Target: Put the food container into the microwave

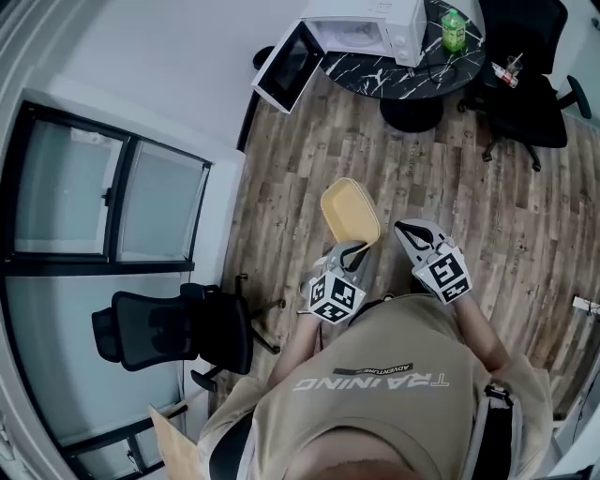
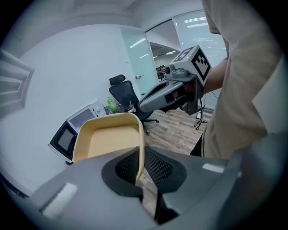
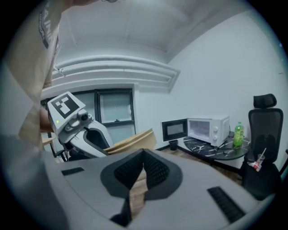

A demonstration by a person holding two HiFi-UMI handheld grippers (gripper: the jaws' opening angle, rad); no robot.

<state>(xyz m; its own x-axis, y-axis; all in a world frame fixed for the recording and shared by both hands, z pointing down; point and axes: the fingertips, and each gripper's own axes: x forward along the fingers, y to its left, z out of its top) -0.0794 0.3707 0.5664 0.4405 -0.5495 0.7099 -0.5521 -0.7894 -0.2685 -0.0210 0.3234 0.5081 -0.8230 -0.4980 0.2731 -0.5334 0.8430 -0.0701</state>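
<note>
A shallow yellow food container (image 1: 350, 211) hangs over the wooden floor in front of me, tilted. My left gripper (image 1: 354, 253) is shut on its near rim; in the left gripper view the container's (image 2: 110, 139) side wall sits pinched between the left gripper's (image 2: 140, 173) jaws. My right gripper (image 1: 409, 232) is just to the right of the container, apart from it, and in its own view the right gripper (image 3: 141, 166) is shut on nothing. The white microwave (image 1: 366, 28) stands far ahead with its door (image 1: 289, 66) swung open to the left.
The microwave rests on a round black marble table (image 1: 412, 70) with a green bottle (image 1: 454, 30) on it. A black office chair (image 1: 520, 94) stands right of the table. Another black chair (image 1: 178, 328) is at my left by glass panels (image 1: 103, 192).
</note>
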